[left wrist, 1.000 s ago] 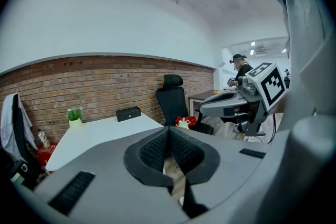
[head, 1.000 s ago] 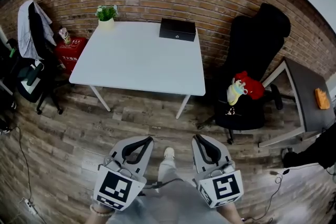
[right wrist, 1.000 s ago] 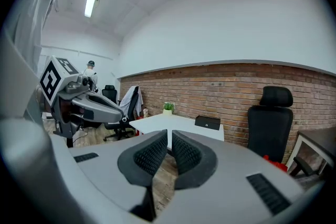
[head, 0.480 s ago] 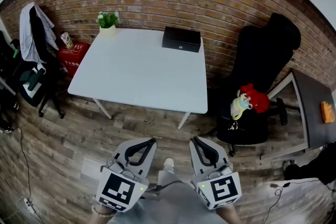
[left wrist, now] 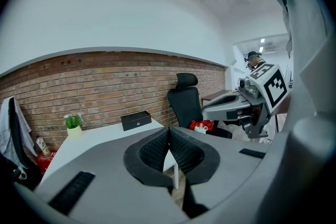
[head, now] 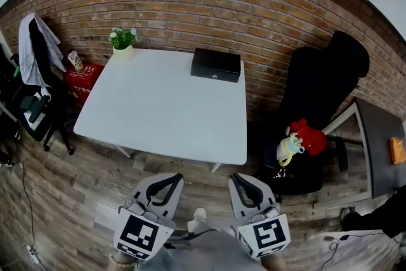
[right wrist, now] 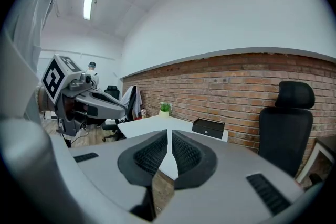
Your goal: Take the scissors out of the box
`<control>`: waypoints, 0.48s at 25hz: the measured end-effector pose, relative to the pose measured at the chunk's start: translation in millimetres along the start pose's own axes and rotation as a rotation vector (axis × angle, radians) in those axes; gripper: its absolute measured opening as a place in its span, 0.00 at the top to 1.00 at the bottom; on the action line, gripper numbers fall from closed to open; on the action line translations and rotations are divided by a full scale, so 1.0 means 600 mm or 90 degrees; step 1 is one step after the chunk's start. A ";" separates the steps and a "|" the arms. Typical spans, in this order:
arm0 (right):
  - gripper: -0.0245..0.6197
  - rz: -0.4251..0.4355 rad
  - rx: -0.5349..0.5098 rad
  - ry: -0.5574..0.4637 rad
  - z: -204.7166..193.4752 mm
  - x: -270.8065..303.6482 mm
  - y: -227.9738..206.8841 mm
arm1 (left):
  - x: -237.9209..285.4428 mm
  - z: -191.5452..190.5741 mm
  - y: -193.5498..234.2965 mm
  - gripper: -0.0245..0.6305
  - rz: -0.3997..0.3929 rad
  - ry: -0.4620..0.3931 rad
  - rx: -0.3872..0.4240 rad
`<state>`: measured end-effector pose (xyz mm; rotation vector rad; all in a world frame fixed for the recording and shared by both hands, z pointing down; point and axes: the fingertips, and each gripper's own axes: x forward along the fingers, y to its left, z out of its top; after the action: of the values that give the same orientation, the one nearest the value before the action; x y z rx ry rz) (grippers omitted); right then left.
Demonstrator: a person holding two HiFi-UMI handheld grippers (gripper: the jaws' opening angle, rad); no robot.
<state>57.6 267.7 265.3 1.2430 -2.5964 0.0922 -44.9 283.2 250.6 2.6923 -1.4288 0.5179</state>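
Note:
A shut black box [head: 216, 65] sits at the far edge of the white table [head: 158, 117], against the brick wall; the scissors are not visible. My left gripper [head: 180, 176] and right gripper [head: 235, 176] hover side by side over the floor, short of the table's near edge, both shut and empty. In the left gripper view the left gripper [left wrist: 169, 128] points toward the box [left wrist: 136, 120], with the right gripper [left wrist: 252, 105] alongside. The right gripper view has the right gripper [right wrist: 168, 132] in front of the table, and the box [right wrist: 208, 127] beyond it.
A potted plant [head: 122, 41] stands on the table's far left corner. A black office chair [head: 317, 105] with a red and a yellow toy [head: 298, 139] is right of the table. A clothes-draped chair [head: 35, 47] and a red case [head: 82, 73] are left; a dark desk [head: 377, 136] is far right.
Both grippers have moved forward together toward the table. The table and box now sit nearer and larger in the head view. The jaws stayed shut.

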 end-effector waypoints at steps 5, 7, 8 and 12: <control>0.88 0.012 -0.005 0.003 0.015 0.046 -0.049 | 0.060 0.021 0.037 0.94 0.014 -0.006 -0.014; 0.88 0.015 -0.007 0.003 0.019 0.060 -0.068 | 0.080 0.030 0.047 0.94 0.018 -0.010 -0.017; 0.88 0.016 -0.008 0.004 0.020 0.067 -0.076 | 0.089 0.032 0.053 0.94 0.021 -0.010 -0.019; 0.88 0.023 -0.011 0.004 0.025 0.093 -0.107 | 0.120 0.040 0.071 0.94 0.033 -0.009 -0.020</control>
<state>70.6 182.5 262.1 1.1881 -2.6102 0.0810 -35.7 196.8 246.1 2.6457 -1.5014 0.4758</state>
